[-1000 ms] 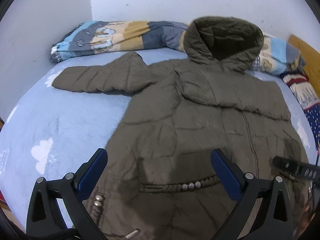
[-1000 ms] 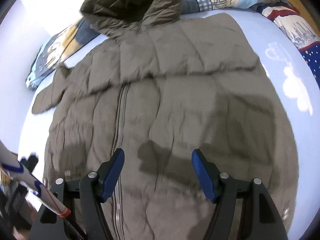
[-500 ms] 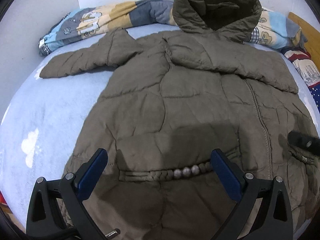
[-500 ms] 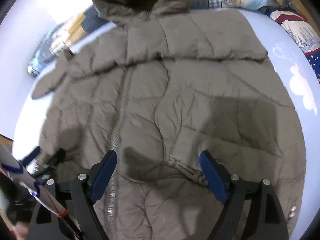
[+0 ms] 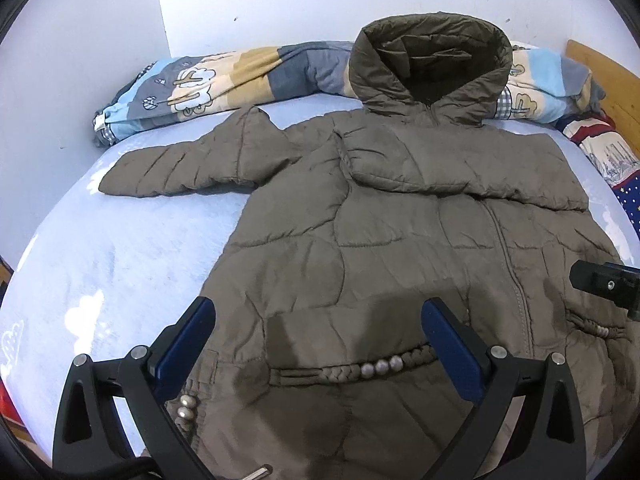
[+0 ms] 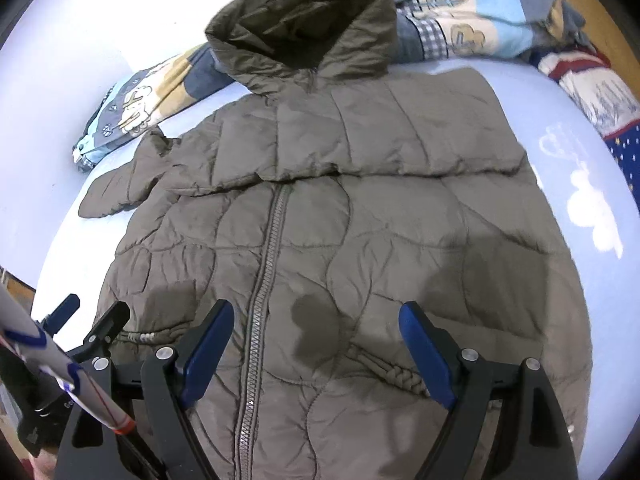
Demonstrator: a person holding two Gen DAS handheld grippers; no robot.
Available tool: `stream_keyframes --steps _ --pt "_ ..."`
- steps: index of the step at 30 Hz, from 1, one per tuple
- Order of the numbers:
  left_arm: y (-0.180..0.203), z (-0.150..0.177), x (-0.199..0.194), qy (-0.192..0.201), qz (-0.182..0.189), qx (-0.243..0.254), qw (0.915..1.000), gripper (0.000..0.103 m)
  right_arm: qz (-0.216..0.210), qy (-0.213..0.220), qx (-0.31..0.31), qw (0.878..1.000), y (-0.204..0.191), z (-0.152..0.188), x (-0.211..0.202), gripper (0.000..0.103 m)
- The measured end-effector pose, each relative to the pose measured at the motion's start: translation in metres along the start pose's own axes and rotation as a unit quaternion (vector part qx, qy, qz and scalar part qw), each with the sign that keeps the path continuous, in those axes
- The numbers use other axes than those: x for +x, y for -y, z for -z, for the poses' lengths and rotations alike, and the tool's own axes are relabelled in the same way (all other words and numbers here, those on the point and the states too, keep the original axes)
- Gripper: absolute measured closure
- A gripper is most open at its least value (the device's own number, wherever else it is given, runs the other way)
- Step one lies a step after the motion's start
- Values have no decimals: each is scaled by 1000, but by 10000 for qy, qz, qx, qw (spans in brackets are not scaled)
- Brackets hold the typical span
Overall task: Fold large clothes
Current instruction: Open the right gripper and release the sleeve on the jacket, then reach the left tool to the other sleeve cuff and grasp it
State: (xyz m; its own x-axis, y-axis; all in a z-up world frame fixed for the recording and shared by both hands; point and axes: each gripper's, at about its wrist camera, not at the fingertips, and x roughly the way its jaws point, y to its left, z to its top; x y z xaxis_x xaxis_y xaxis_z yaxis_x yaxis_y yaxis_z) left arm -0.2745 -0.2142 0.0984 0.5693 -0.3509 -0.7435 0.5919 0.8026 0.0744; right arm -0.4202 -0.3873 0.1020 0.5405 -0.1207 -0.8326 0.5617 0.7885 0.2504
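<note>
Bed: pale blue sheet with white cloud prints, filling lower left of the left wrist view. White wall across the top. Rolled patterned quilt along the wall. Wooden headboard at upper right. Olive padded jacket spread flat at frame centre, hood propped on the quilt, one sleeve extended toward upper left. Left gripper fingers spread wide above the hem, gripping nothing. Right gripper fingers just opened wider, nothing pinched between them.
</note>
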Motion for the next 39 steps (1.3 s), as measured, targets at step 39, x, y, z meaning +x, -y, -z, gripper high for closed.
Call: stream_keyframes --steps 39 --pt "-203 -29 18 -127 -365 -2054 9779 0 -30 117 -868 9961 -42 10 -6 15"
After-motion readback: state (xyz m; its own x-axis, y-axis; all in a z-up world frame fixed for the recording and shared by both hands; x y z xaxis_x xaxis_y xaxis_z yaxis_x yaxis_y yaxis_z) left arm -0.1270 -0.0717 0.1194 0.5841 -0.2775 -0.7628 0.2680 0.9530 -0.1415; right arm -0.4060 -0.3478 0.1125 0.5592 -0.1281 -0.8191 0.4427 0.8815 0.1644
